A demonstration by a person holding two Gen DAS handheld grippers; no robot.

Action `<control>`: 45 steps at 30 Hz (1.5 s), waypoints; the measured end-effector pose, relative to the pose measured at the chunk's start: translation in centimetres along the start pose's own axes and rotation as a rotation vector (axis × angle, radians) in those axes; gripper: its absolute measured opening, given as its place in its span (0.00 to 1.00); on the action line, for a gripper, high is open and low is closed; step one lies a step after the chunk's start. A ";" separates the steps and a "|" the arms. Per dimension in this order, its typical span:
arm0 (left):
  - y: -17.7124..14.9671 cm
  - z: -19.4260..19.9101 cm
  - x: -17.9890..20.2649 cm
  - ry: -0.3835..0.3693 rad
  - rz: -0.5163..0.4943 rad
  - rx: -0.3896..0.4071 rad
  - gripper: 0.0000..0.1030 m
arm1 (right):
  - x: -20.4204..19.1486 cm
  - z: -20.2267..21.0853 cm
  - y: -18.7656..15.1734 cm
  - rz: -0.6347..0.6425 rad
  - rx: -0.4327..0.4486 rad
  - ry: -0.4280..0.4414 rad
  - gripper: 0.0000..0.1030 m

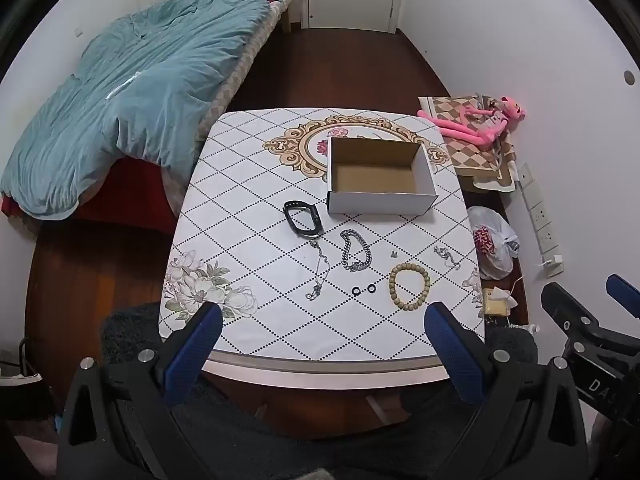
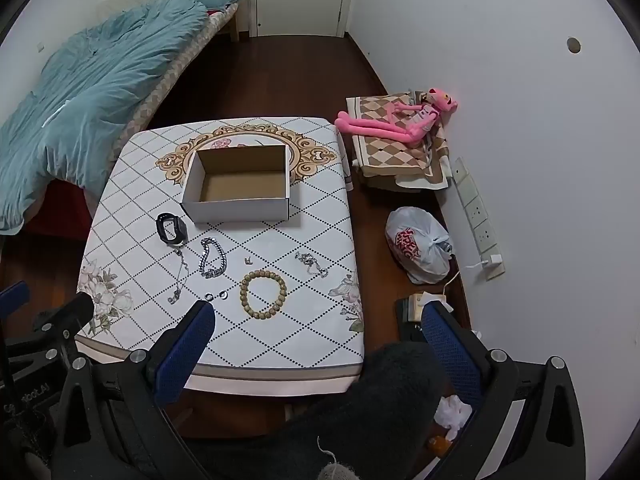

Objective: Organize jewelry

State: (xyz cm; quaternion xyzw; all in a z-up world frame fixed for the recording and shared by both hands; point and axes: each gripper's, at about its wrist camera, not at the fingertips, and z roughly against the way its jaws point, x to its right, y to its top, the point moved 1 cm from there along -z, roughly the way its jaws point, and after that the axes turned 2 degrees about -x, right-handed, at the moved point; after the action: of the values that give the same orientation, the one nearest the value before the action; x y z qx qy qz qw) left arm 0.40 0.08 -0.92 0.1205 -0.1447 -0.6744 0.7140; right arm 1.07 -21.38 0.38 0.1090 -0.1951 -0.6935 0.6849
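Nothing has gone into the cardboard box point(image 1: 382, 178) yet, so by my reading the sorting is at its very start, with every piece lying loose on the table point(image 1: 248, 332). The box stands open-topped toward the table's far edge, right of middle, its floor bare.

Both tools hang back above the near edge: the left gripper point(image 1: 323, 346) has its blue fingers point(image 1: 192, 354) spread wide with nothing between them, and the right gripper point(image 2: 316, 350) is equally wide and unladen, off the near right corner.

Largest of the pieces is the black watch band point(image 1: 303, 218), just beside the box's near left corner. Next comes the wooden bead bracelet point(image 2: 263, 294), nearest the right gripper, toward the near edge. The heavy silver chain point(image 1: 354, 255) lies mid-table, the thin pendant necklace point(image 1: 320, 270) to its left, a crumpled fine chain point(image 2: 311, 264) by the right edge. Smallest are two dark rings point(image 1: 363, 289) and a tiny charm point(image 1: 394, 254).

The likely first move is a descent onto one piece, closing on its rim or bulk, then a carry over the box wall. Flat thin chains will probably be hardest to pinch.

Nothing blocks the way; the bed with blue quilt point(image 1: 132, 88), pink plush toy point(image 2: 400, 120) and plastic bag point(image 2: 420, 248) sit off the table.
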 end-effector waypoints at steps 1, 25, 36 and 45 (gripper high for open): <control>0.0 0.0 -0.1 -0.002 0.000 0.000 1.00 | 0.0 0.0 0.0 -0.001 -0.001 0.000 1.00; 0.2 0.9 0.5 0.014 -0.007 0.028 1.00 | 0.2 0.4 -0.1 0.001 0.002 0.014 1.00; 0.2 0.9 0.4 0.013 -0.010 0.031 1.00 | 0.1 0.4 -0.1 0.002 -0.001 0.012 1.00; 0.2 1.0 0.4 0.012 -0.008 0.032 1.00 | 0.1 0.5 -0.1 0.001 0.000 0.013 1.00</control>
State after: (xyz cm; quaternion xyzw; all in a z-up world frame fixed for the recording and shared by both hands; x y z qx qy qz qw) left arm 0.27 -0.26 0.06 0.1366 -0.1508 -0.6742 0.7100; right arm 0.80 -21.46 0.78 0.1135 -0.1907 -0.6924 0.6866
